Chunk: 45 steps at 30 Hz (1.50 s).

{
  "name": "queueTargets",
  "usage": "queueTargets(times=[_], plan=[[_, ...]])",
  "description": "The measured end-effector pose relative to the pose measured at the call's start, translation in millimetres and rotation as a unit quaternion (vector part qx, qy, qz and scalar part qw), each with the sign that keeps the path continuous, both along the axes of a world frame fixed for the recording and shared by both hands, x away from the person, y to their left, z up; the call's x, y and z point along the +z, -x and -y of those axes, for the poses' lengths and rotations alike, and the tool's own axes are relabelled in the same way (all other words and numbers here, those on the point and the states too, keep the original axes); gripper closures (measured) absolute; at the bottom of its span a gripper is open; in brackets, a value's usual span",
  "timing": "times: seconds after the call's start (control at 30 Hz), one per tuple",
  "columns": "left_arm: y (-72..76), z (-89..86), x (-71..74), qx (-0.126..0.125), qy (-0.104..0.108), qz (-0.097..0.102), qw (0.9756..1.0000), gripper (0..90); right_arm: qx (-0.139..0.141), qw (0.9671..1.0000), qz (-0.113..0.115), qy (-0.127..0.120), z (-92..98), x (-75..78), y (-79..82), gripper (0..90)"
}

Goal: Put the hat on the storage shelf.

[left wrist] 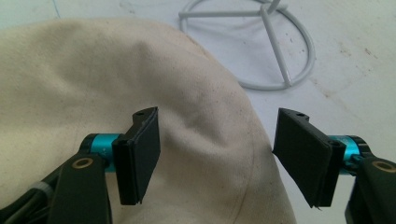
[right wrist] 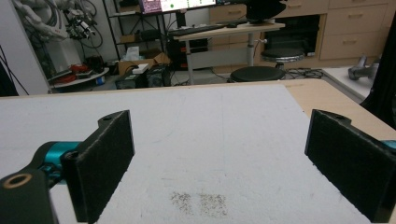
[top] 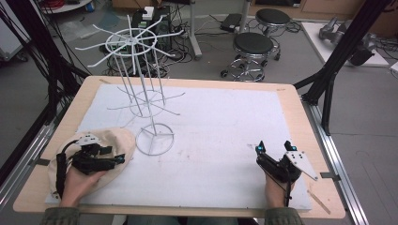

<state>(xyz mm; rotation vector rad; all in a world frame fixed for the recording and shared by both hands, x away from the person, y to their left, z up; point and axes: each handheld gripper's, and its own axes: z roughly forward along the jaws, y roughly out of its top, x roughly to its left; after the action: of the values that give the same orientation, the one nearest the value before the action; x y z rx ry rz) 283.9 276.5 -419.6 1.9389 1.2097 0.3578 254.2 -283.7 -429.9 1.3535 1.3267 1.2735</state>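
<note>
- Robotics lab, by the looks.
- Black frame struts [top: 336, 51] around the table [top: 297, 110].
- Cable tangles [top: 183, 29] across grey floor.
- Rolling stools [top: 252, 47], monitor [right wrist: 175, 4], spare robot arms [right wrist: 39, 18] behind.

White foam mat [top: 220, 131] covers most of the tabletop [top: 300, 112], bare wood rim showing round it. Off the table at 12 o'clock: two black stools [top: 253, 44], cable tangle on the floor [top: 183, 51]. At 1–2 o'clock a black frame strut [top: 340, 51]. In the right gripper view, desk w/ monitor [right wrist: 177, 4] at 12, wood drawers [right wrist: 355, 28] at 1 o'clock.
</note>
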Motion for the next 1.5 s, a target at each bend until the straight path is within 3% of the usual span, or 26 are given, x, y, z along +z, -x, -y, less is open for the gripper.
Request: queueTargets(times=[0.23,0.33,0.5,0.77,0.83,0.97,1.13,1.17,1.27,1.3,1.5], plan=[[-2.8,1.1,-4.4,-0.002,0.001,-0.038,0.9993,32.8,0.001,1.0,-0.002,-0.001,-0.4,-0.3,-0.4,7.0],[-3.7,2.4,-6.1,-0.005,-0.002,-0.046,0.9989,33.0,0.0,1.0,-0.002,-0.002,-0.6,-0.2,-0.5,7.0],[-5.4,6.7,-11.8,-0.013,-0.024,-0.065,0.9975,34.6,0.001,1.0,-0.002,0.001,-0.7,-0.2,-0.3,7.0],[-5.8,5.4,-13.6,0.0,-0.019,-0.064,0.9978,42.4,0.004,1.0,-0.003,0.001,-1.6,-0.7,-0.8,7.0],[-5.5,4.9,-13.5,-0.002,-0.026,-0.064,0.9976,43.9,0.004,1.0,-0.001,0.001,-2.9,-0.5,-0.6,7.0],[-3.3,7.1,-15.1,0.021,-0.015,-0.059,0.9979,44.9,0.004,1.0,-0.004,0.001,-3.5,-0.7,-0.7,7.0],[-3.3,6.6,-14.6,0.029,-0.022,-0.058,0.9976,53.1,0.004,1.0,-0.002,0.004,-3.6,-0.8,-0.8,7.0],[-3.4,6.0,-15.5,0.023,-0.012,-0.055,0.9982,60.8,0.004,1.0,-0.002,0.004,-3.5,-0.8,-0.8,7.0],[-3.7,5.0,-16.1,0.019,-0.004,-0.057,0.9982,66.6,0.003,1.0,-0.004,0.002,-3.7,-0.8,-0.7,7.0],[-4.2,3.6,-15.9,0.017,0.008,-0.066,0.9976,72.5,0.004,1.0,-0.004,0.0,-3.6,-0.6,-0.5,7.0],[-2.3,0.4,-16.0,0.014,0.026,-0.062,0.9976,78.0,0.007,0.9999,-0.003,-0.01,-2.3,-0.8,0.9,7.0]])
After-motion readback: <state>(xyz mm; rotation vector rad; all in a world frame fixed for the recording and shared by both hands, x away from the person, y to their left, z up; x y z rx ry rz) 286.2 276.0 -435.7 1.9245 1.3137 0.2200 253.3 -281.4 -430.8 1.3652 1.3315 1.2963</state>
